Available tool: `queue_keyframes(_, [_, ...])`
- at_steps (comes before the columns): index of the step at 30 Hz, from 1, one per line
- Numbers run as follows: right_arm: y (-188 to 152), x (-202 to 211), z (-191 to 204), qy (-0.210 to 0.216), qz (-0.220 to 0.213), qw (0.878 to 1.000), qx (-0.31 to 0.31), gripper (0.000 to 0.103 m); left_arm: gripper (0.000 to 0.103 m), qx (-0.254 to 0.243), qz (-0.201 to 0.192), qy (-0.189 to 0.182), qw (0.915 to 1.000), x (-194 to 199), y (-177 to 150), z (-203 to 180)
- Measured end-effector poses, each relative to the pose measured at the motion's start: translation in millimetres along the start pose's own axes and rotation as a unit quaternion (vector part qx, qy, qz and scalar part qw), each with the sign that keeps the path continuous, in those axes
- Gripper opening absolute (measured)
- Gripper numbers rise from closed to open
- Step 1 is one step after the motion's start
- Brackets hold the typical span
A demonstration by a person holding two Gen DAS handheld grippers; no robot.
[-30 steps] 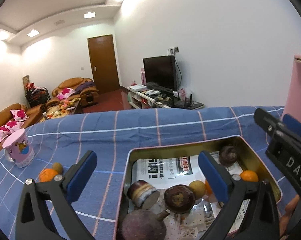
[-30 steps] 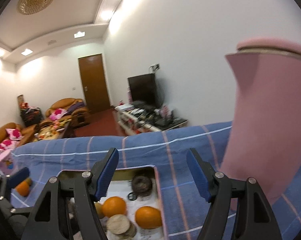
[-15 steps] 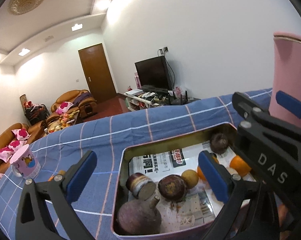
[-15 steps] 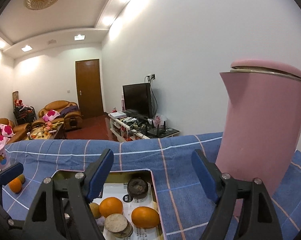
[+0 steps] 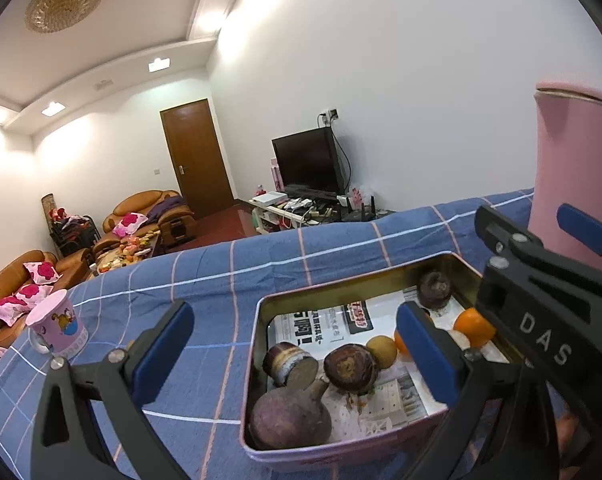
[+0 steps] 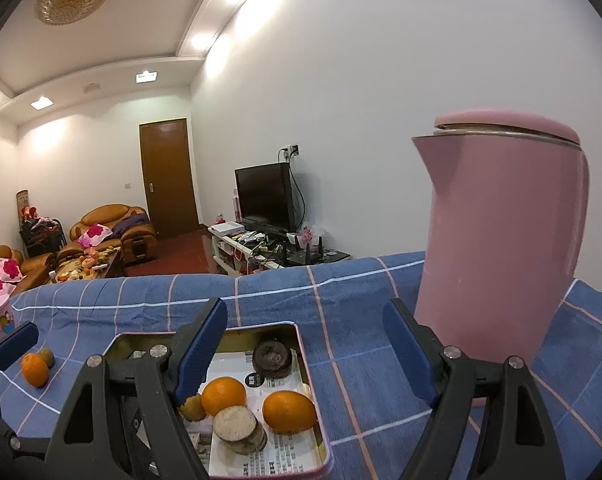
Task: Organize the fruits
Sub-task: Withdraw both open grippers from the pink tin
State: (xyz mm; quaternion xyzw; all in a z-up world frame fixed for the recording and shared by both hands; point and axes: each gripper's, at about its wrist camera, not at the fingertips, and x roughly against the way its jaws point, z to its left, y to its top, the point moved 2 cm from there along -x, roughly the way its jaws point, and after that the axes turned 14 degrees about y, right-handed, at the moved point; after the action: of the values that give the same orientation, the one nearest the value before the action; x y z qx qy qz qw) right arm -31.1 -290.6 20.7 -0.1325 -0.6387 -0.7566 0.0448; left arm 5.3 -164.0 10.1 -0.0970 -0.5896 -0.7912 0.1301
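Observation:
A metal tin tray (image 5: pixel 257 322) lined with newspaper sits on the blue checked cloth. It holds a purple sweet potato (image 5: pixel 289 420), a cut root piece (image 5: pixel 289 364), a dark round fruit (image 5: pixel 351 368), two oranges (image 6: pixel 223 396) (image 6: pixel 289 410) and another dark fruit (image 6: pixel 272 358). Left of the tray on the cloth lie a loose orange (image 6: pixel 35 368) and a small brown fruit (image 6: pixel 47 356). My left gripper (image 5: pixel 297 342) hovers open over the tray's near left part, holding nothing. My right gripper (image 6: pixel 305 344) is open and empty above the tray's right edge.
A tall pink kettle (image 6: pixel 501 240) stands on the cloth close to the right of the tray. A pink mug (image 5: pixel 57 328) stands at the far left. The table's far edge drops off to a living room with sofas and a television.
The right gripper's jaws have spread wider. Both grippers have drifted, so the kettle shows fully in the right view and the right gripper reaches further into the left view.

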Motion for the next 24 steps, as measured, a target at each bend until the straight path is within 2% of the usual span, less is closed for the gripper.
queue_keyframes(12, [-8.7,17.9,8.2,0.007,0.004,1.000,-0.027,0.081,0.103,0.018,0.000,-0.007,0.9998,11.6,-6.8,22.0])
queue_keyframes(19, [-13.0,26.4,26.3,0.015,0.003,1.000,-0.012,0.081,0.103,0.037,0.016,-0.013,0.9991,7.9,-13.4,41.3])
queue_keyframes(24, [-15.5,26.0,44.8,0.019,0.009,1.000,0.007,0.081,0.103,0.050,0.024,-0.004,0.9985,2.3,-18.3,59.5])
